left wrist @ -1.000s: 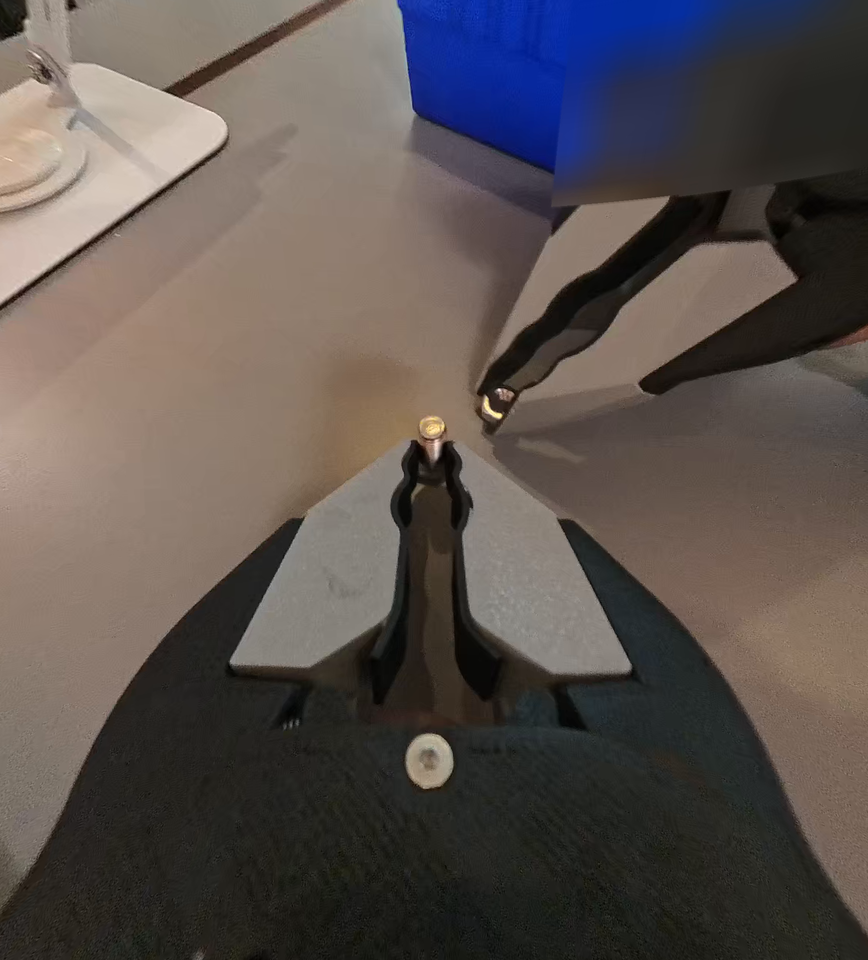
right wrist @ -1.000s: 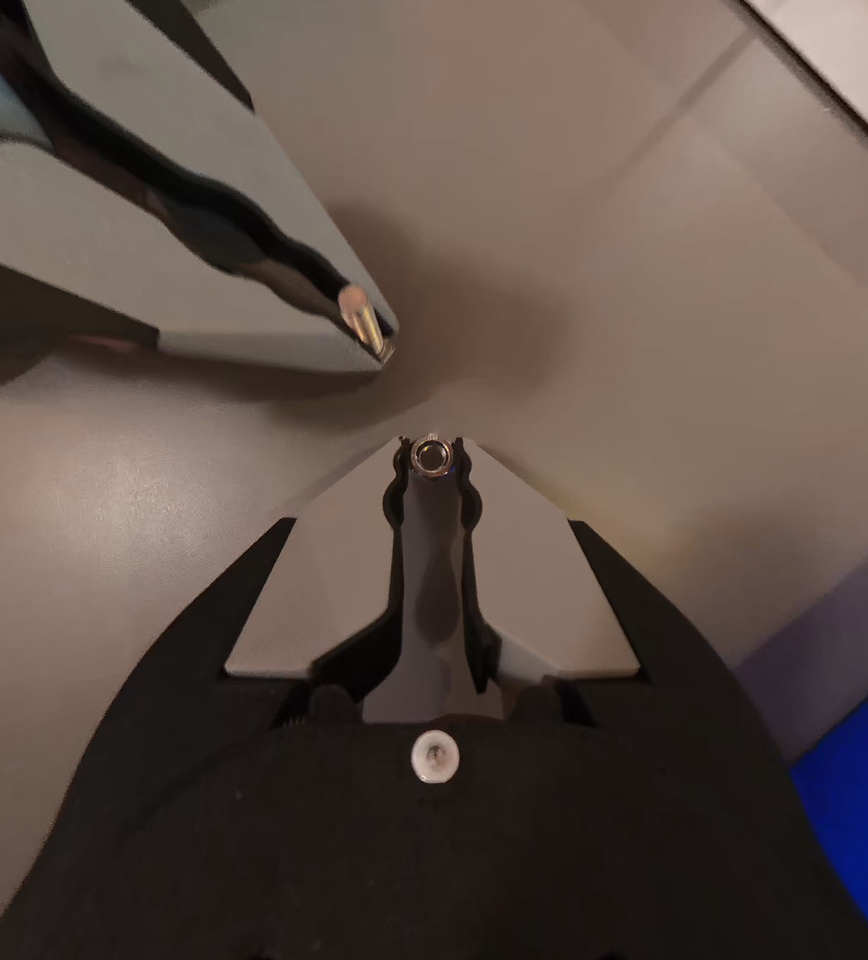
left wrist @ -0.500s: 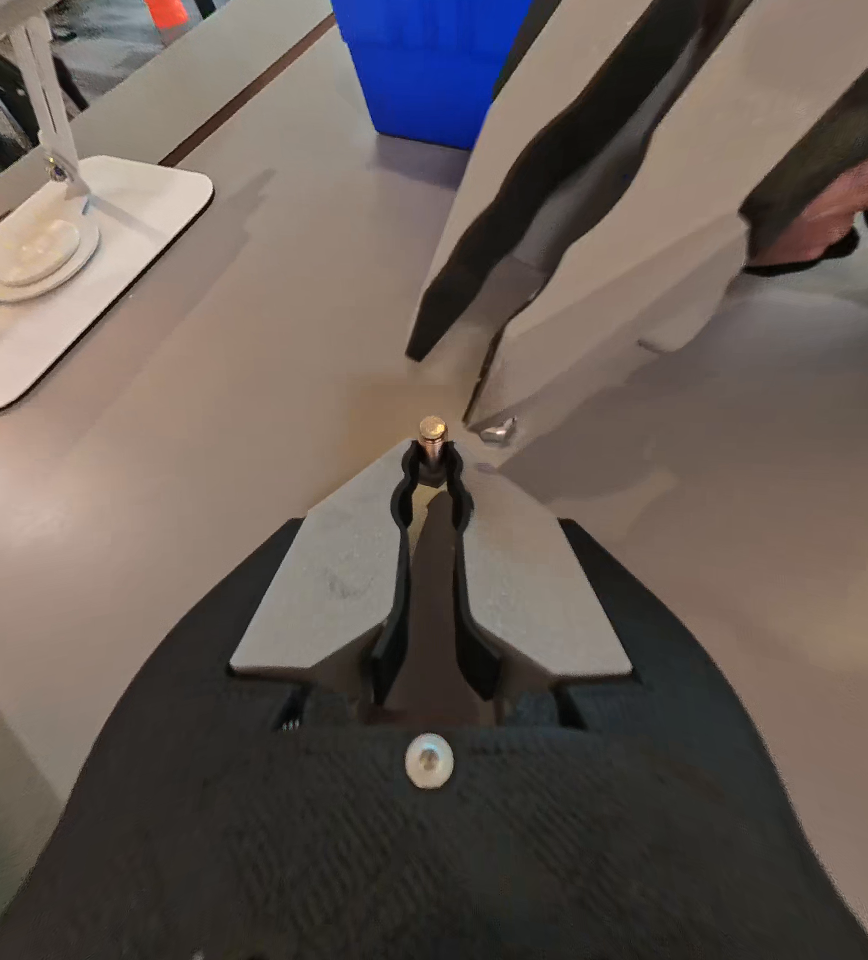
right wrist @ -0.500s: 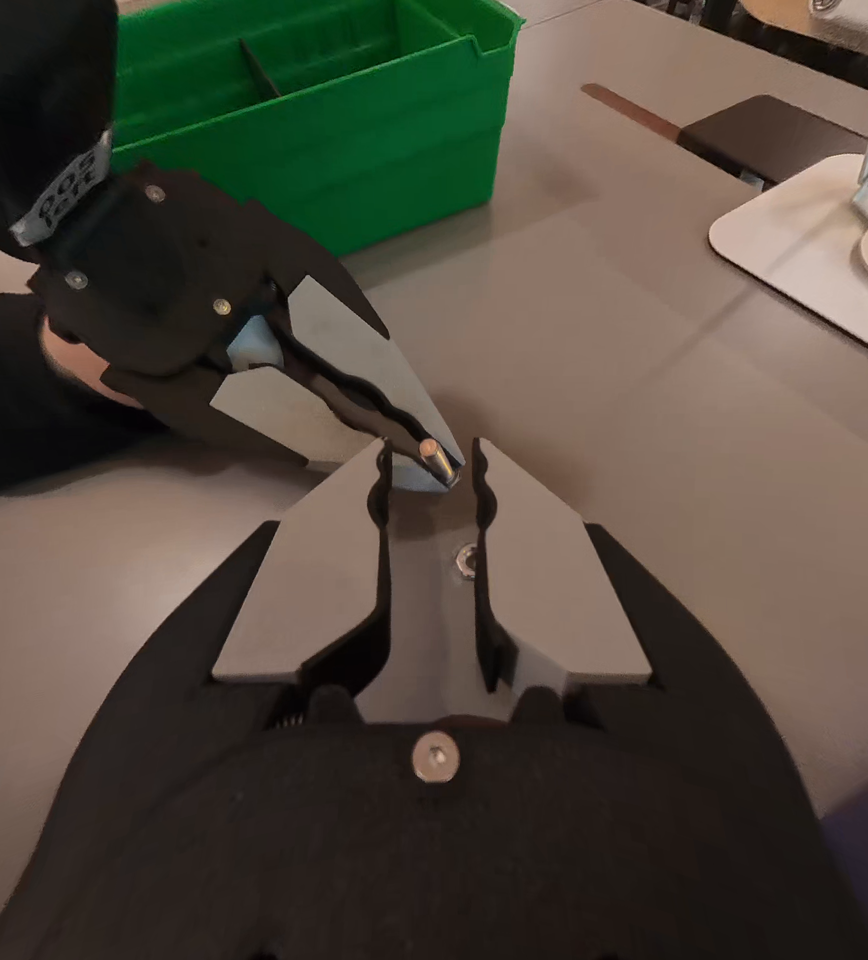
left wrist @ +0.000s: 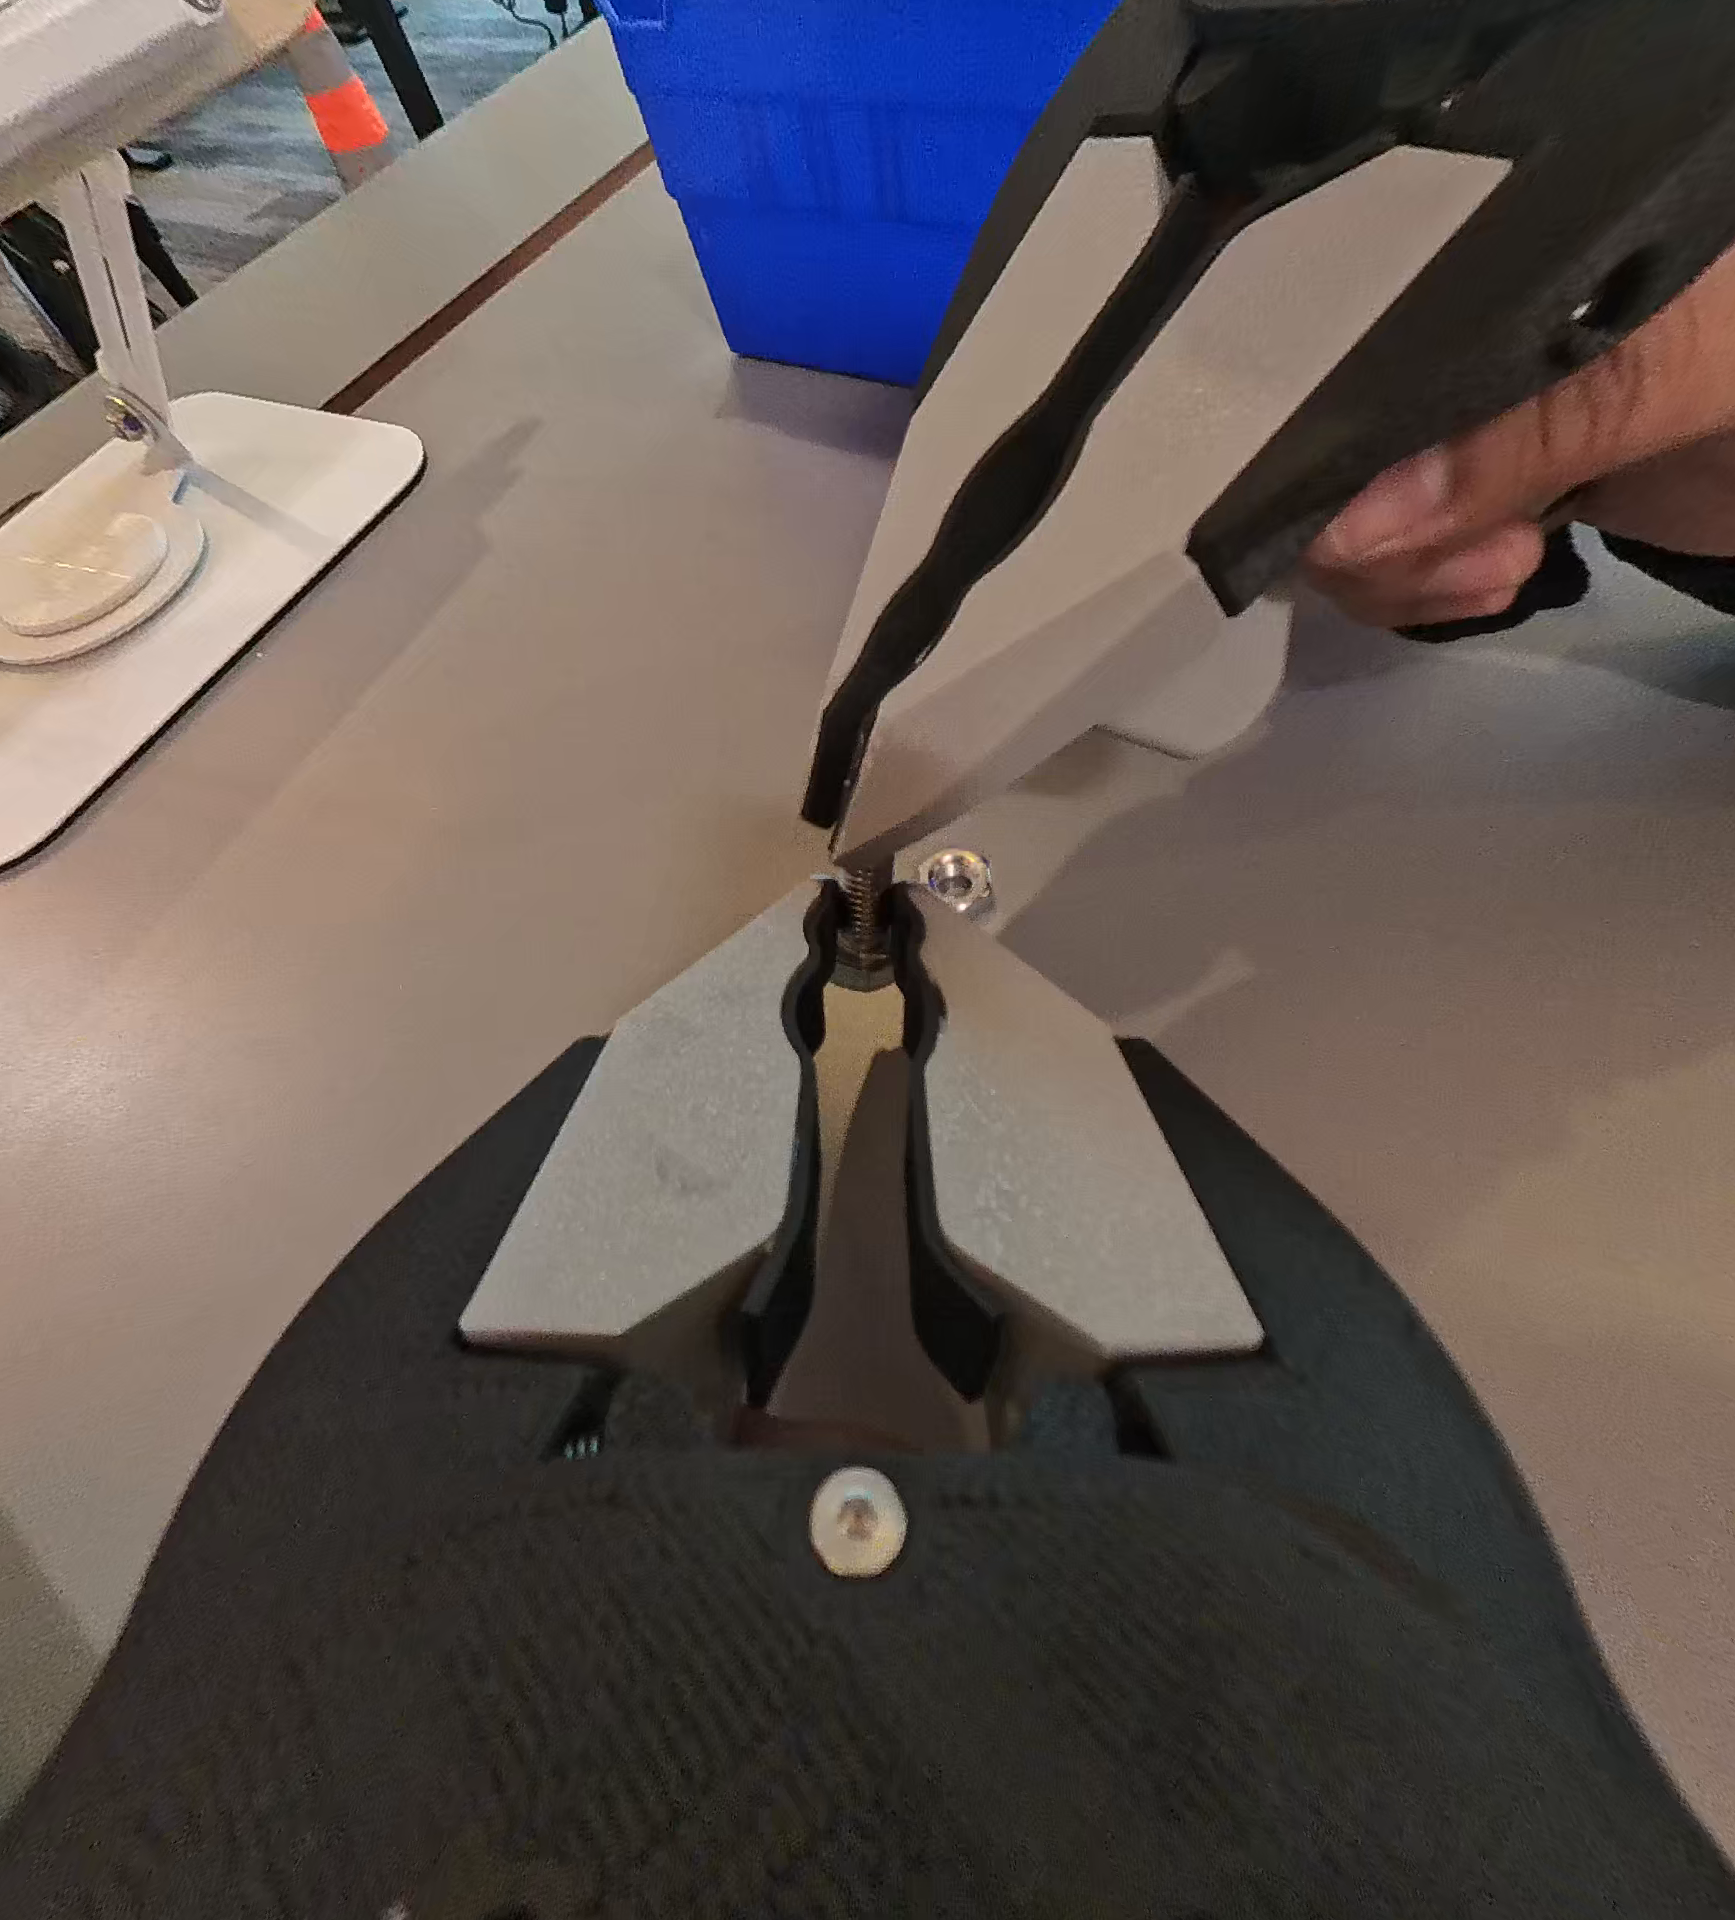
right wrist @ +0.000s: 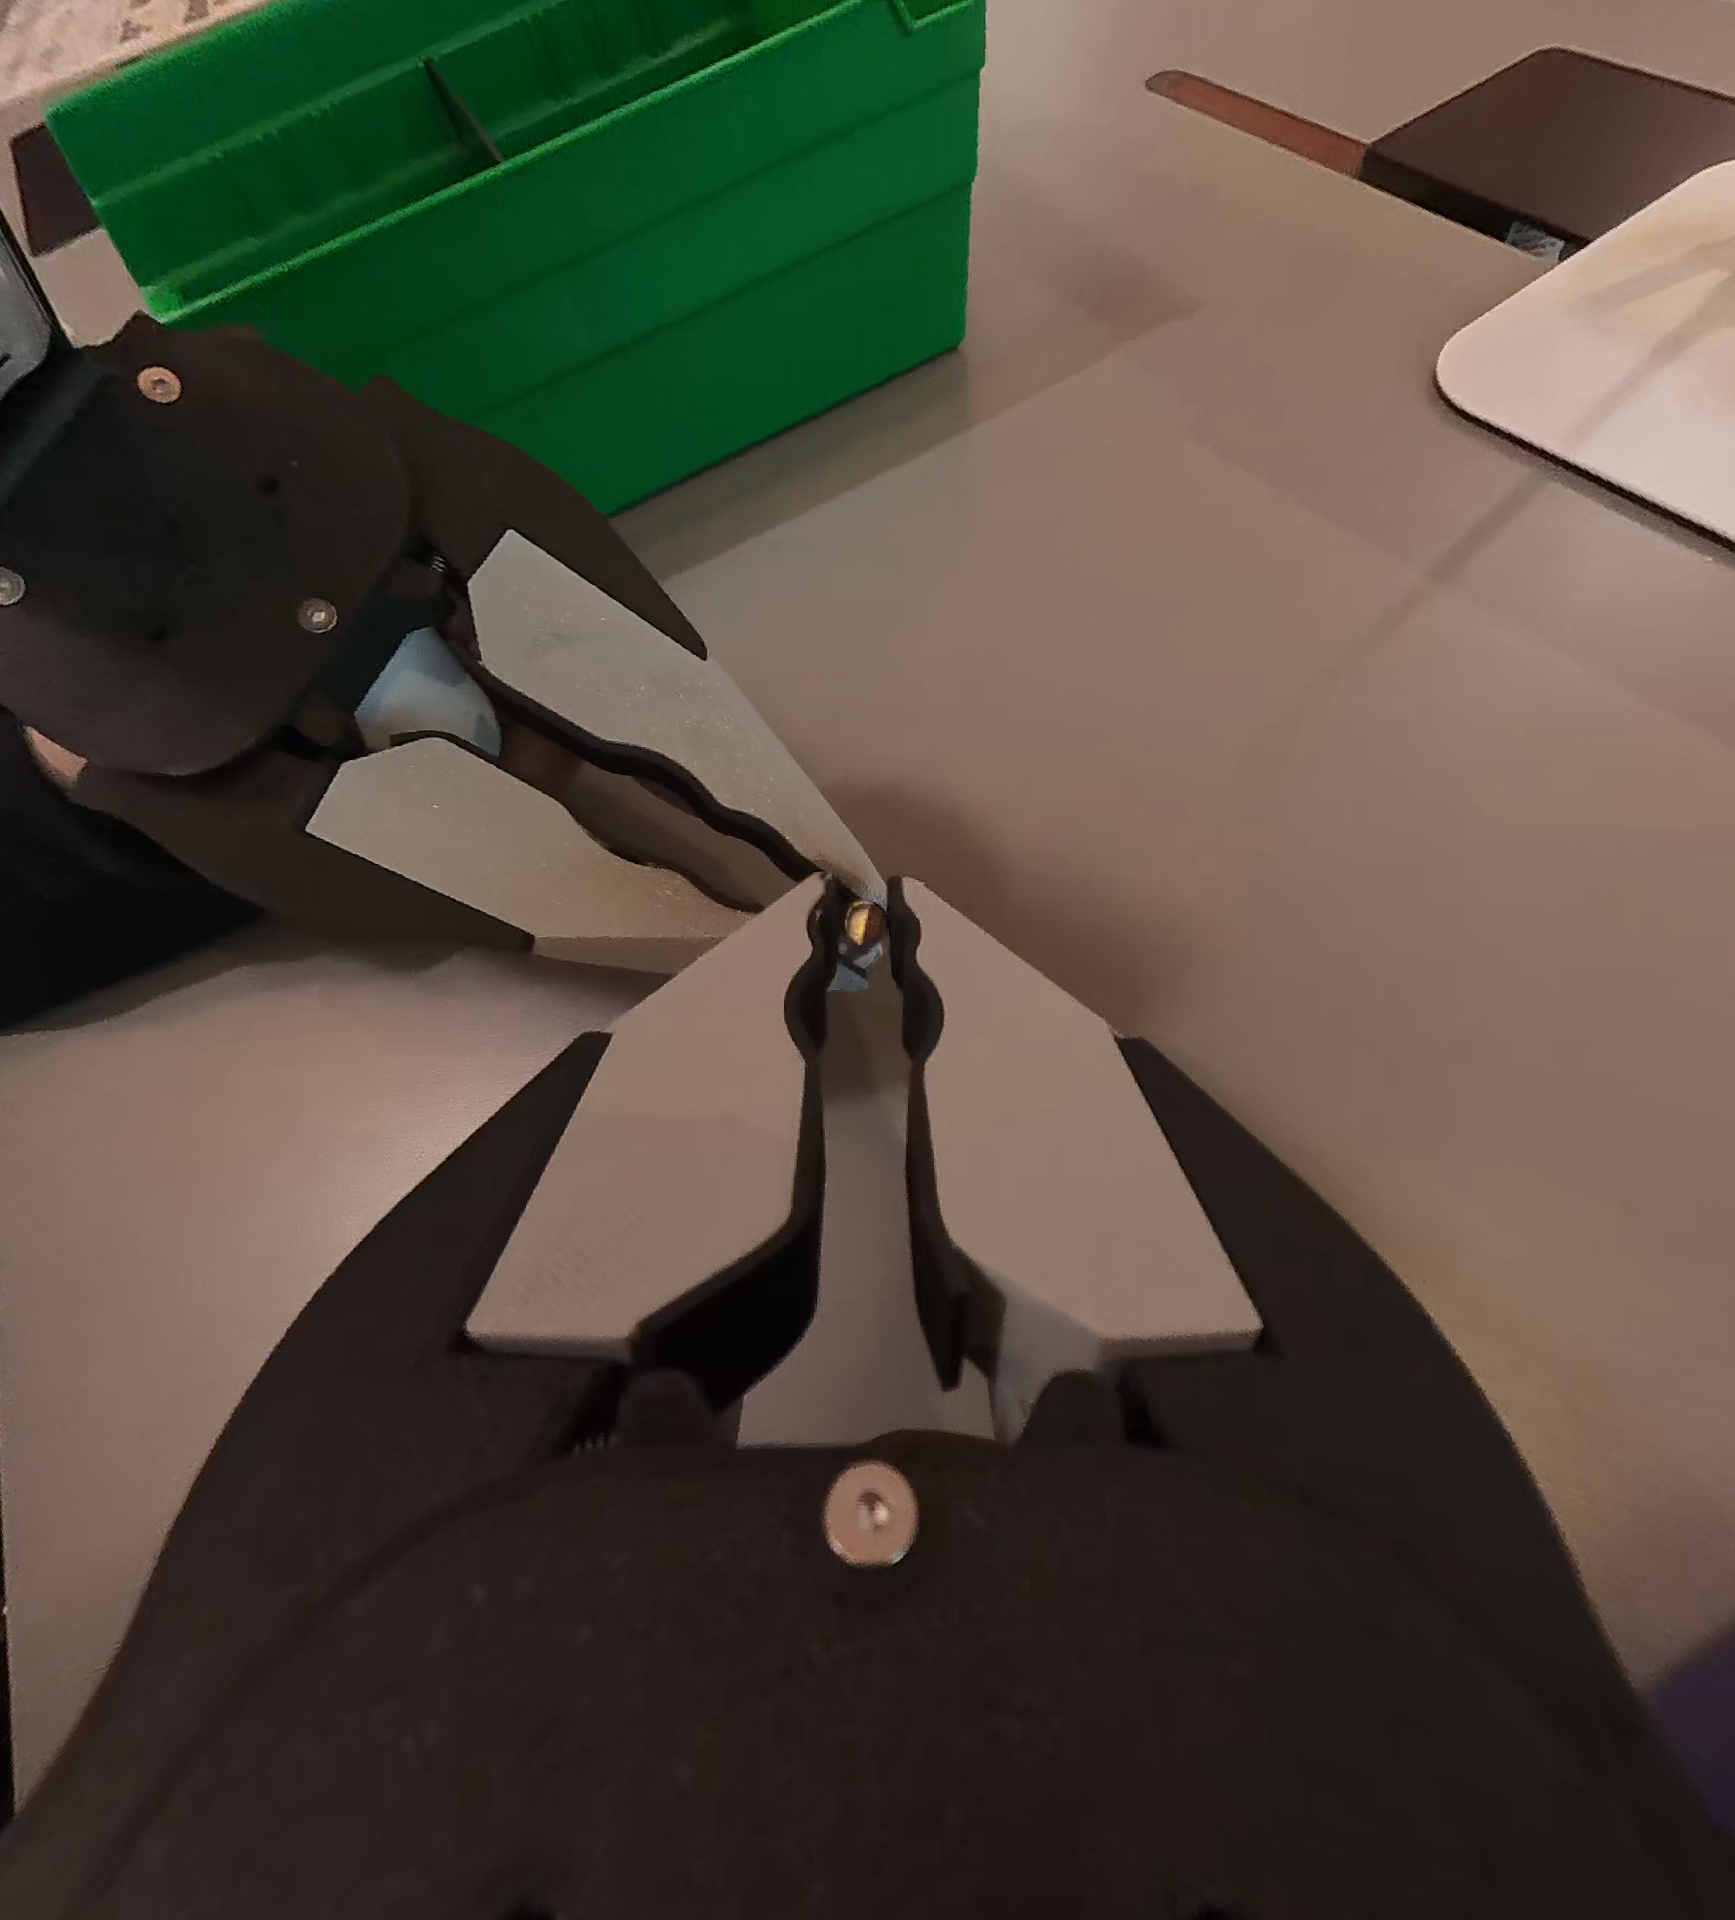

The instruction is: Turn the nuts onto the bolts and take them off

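My left gripper [left wrist: 861, 914] is shut on the head end of a bolt [left wrist: 859, 891], whose threaded shaft sticks out forward just above the grey table. A silver nut [left wrist: 958, 883] lies loose on the table right of the left fingertips. My right gripper [right wrist: 860, 896] has its fingers drawn in to a narrow gap around the bolt's free end [right wrist: 859, 921]. In the left wrist view the right gripper [left wrist: 832, 821] comes down from the upper right and hides the bolt's tip. The left gripper [right wrist: 821, 871] reaches in from the left. The nut does not show in the right wrist view.
A blue bin [left wrist: 821, 187] stands behind the work spot and a green divided bin [right wrist: 551, 239] behind the left gripper. A white stand base [left wrist: 115, 582] sits at the far left, seen also in the right wrist view [right wrist: 1621, 343]. A hand [left wrist: 1569, 457] holds the right gripper. The tips of both grippers are at nearly the same place. The white stand base [left wrist: 115, 582] is about equally far from each gripper, around 35 cm.
The right gripper let the nut go onto the table, swung up over the left gripper and closed in around the bolt's free end. The left gripper kept its hold on the bolt.
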{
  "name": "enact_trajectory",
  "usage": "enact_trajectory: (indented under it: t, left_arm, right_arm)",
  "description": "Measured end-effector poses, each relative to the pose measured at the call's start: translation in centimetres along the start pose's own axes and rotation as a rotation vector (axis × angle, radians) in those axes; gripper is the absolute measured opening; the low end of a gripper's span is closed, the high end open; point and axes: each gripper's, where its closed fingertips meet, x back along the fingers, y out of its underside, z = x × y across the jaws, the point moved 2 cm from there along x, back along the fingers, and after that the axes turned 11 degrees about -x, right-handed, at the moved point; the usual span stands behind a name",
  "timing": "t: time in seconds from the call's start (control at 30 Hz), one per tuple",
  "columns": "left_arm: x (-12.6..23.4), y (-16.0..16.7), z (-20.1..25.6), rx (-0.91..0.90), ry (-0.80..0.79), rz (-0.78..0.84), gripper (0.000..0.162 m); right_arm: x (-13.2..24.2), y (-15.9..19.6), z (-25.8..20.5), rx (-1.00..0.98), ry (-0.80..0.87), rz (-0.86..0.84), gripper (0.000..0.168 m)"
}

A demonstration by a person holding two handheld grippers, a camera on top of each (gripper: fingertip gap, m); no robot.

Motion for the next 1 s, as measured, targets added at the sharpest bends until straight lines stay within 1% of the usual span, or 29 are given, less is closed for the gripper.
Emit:
enact_trajectory:
  t: [0.17,0.2,0.27,0.33,0.4,0.53,0.7,0.83,1.0]
  left_arm:
    - [0.2,-0.2,-0.2,0.013,-0.005,0.018,0.007]
    - [0.2,-0.2,-0.3,0.02,-0.004,0.02,0.007]
    - [0.4,-0.3,-0.6,0.029,-0.019,0.032,0.007]
    - [0.5,-0.4,-0.7,0.038,-0.014,0.038,0.007]
    - [0.6,-0.6,-0.7,0.044,-0.014,0.051,0.007]
    - [0.7,-0.8,-0.6,0.065,-0.001,0.07,0.007]
    - [1.0,-1.0,-0.7,0.169,0.05,0.112,0.007]
    - [0.9,-0.7,-0.2,0.247,0.135,0.106,0.007]
    - [0.8,-0.4,-0.1,0.217,0.132,0.083,0.007]
  right_arm:
    - [0.3,-0.2,0.5,-0.054,-0.014,0.024,0.006]
    - [0.3,-0.2,0.5,-0.061,-0.02,0.025,0.007]
    - [0.1,-0.1,0.4,-0.08,-0.036,0.017,0.016]
    - [0.1,-0.2,0.3,-0.096,-0.049,0.025,0.016]
    - [0.2,-0.4,0.2,-0.101,-0.059,0.039,0.008]
    - [0.4,-0.6,0.0,-0.145,-0.1,0.051,0.007]
    - [0.6,-0.9,-0.2,-0.218,-0.157,0.069,0.007]
    - [0.6,-0.9,-0.7,-0.21,-0.18,0.062,0.007]
    - [0.3,-0.6,-0.7,-0.177,-0.153,0.044,0.006]
